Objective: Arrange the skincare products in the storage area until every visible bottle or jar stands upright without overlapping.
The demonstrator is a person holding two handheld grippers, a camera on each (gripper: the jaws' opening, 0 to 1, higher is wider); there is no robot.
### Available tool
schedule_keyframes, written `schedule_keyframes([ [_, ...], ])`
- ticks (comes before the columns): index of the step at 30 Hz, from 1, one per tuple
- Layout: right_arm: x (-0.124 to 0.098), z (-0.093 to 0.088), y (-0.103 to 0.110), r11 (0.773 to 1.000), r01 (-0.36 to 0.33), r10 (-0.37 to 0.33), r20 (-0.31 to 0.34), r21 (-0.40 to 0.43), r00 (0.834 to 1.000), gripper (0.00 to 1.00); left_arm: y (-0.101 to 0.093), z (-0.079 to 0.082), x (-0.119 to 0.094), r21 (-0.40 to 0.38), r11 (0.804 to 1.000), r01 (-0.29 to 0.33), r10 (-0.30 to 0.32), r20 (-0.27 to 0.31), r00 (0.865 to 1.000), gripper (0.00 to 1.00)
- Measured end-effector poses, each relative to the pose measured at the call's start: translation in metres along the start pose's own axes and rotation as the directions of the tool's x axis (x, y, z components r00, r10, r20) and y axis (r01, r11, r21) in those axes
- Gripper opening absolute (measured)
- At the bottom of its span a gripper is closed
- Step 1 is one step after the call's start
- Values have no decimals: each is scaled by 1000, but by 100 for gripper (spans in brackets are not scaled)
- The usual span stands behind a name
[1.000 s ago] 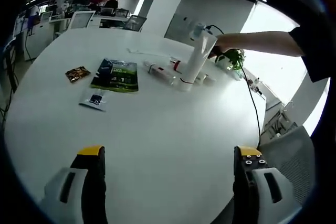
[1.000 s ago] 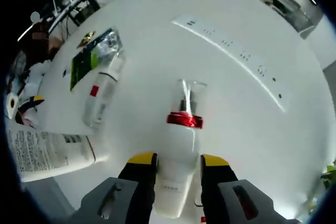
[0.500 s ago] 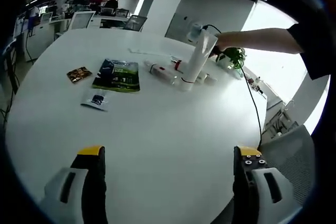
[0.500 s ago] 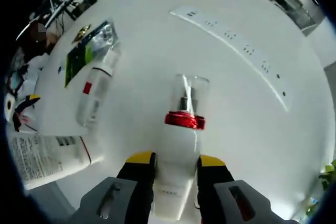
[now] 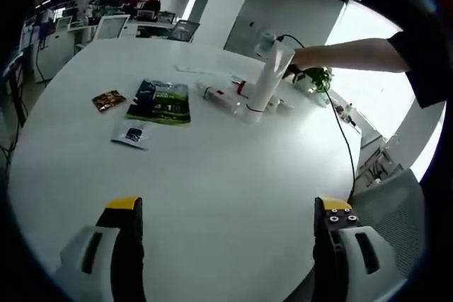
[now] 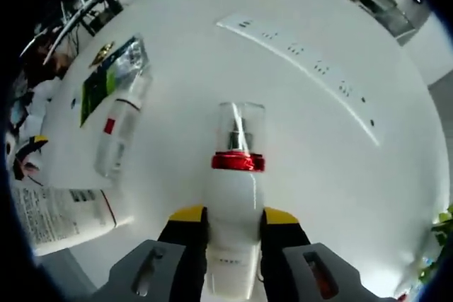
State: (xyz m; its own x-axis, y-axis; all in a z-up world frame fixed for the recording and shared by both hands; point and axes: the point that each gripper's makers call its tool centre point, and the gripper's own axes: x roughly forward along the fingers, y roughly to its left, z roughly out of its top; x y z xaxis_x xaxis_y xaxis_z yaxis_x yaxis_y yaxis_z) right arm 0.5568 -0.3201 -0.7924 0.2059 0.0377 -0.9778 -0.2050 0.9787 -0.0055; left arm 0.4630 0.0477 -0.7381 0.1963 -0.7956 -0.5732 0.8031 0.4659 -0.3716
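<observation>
My right gripper [image 6: 226,214] is shut on a white bottle [image 6: 232,199] with a red ring and a clear cap, its cap end pointing down at the white table [image 6: 333,167]. A clear bottle with a red label [image 6: 117,132] lies on its side to the left; it also shows as the lying clear bottle [image 5: 219,97]. A tall white tube [image 5: 264,83] stands upright, and the same tube [image 6: 60,210] shows close at the lower left of the right gripper view. My left gripper [image 5: 227,204] hangs open over the table's near part, holding nothing.
A green packet [image 5: 160,100], a small brown packet [image 5: 107,99] and a small sachet [image 5: 132,134] lie left of the bottles. A white power strip [image 6: 304,61] runs across the table. A person's arm [image 5: 347,54] reaches in from the right. A plant [image 5: 315,77] stands beyond.
The right gripper view has drifted slightly with the white bottle still held; the bottle now sits a little more centred. The left gripper has stayed nearly still and open.
</observation>
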Motion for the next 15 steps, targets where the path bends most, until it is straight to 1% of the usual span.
schedule_keyframes([
  [2, -1, -2, -5, 999, 29, -29, 10, 23, 1000, 19, -1, 0, 0, 0, 1000, 1, -1, 1, 1000, 94],
  [5, -5, -7, -2, 1000, 26, -27, 34, 13, 999, 19, -2, 2, -1, 3, 1000, 2, -2, 2, 1000, 94],
  [6, -7, -8, 0, 999, 23, -25, 63, 27, 998, 19, -2, 2, -1, 4, 1000, 3, -3, 3, 1000, 94],
  [9, -12, -10, 1, 997, 2, -11, 113, 78, 994, 19, -4, 4, -1, 11, 1000, 6, -6, 5, 1000, 94],
  [10, -15, -10, 2, 994, -9, -7, 143, 107, 990, 19, -5, 5, -1, 12, 1000, 8, -8, 6, 1000, 93],
  [12, -20, -10, 2, 990, -19, -7, 183, 137, 983, 19, -7, 7, -1, 16, 1000, 11, -11, 7, 1000, 93],
  [13, -24, -10, 4, 987, -31, -3, 215, 155, 977, 19, -8, 8, -1, 18, 1000, 13, -13, 8, 1000, 93],
  [15, -30, -12, 7, 984, -39, -7, 258, 175, 966, 19, -11, 10, 0, 22, 1000, 19, -20, 12, 1000, 94],
])
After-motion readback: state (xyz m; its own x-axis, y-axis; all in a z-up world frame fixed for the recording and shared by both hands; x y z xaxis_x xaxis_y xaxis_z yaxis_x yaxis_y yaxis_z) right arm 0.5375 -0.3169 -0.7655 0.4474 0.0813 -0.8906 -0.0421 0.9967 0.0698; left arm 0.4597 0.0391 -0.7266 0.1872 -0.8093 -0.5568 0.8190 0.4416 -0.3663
